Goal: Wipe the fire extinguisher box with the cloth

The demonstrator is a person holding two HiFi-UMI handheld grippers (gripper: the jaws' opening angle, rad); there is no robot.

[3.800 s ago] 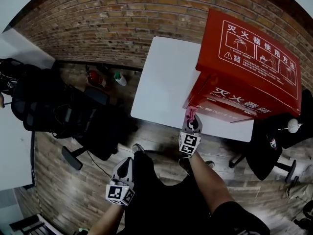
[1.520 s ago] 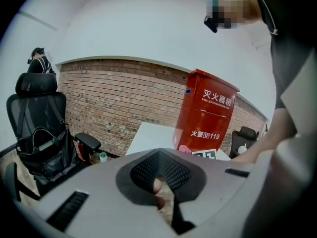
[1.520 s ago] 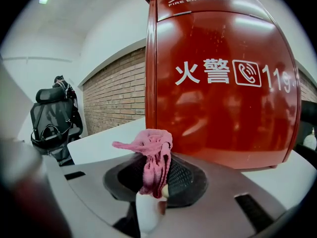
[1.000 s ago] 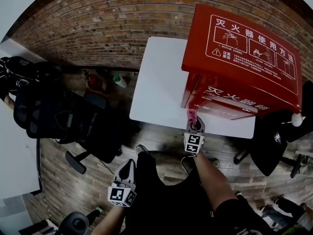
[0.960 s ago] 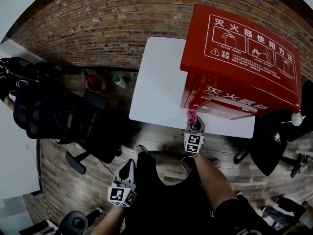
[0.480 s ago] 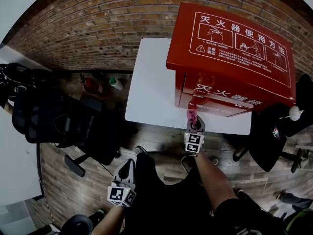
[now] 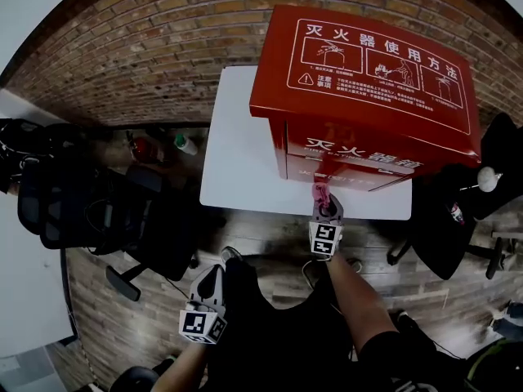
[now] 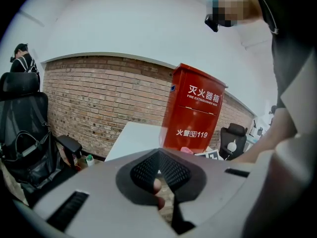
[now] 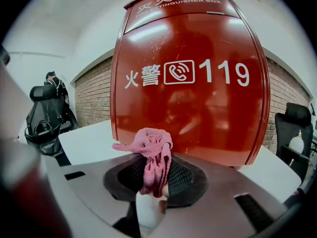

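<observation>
Clamping cloth (image 9: 151, 150), right tool (image 9: 154, 181), lower end hidden between jaws

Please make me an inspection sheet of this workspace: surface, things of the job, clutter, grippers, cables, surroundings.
Surface: white table on a wood floor.
Job's things: red fire extinguisher box upright on the table; pink cloth near its 119 face.
Clutter: nothing seen on the table.
Grippers: right gripper shut on the cloth; left gripper shut, empty, held low.
Cables: thin dark line on the floor, perhaps a cable.
Surroundings: brick wall, black office chairs, bottle on the floor.
</observation>
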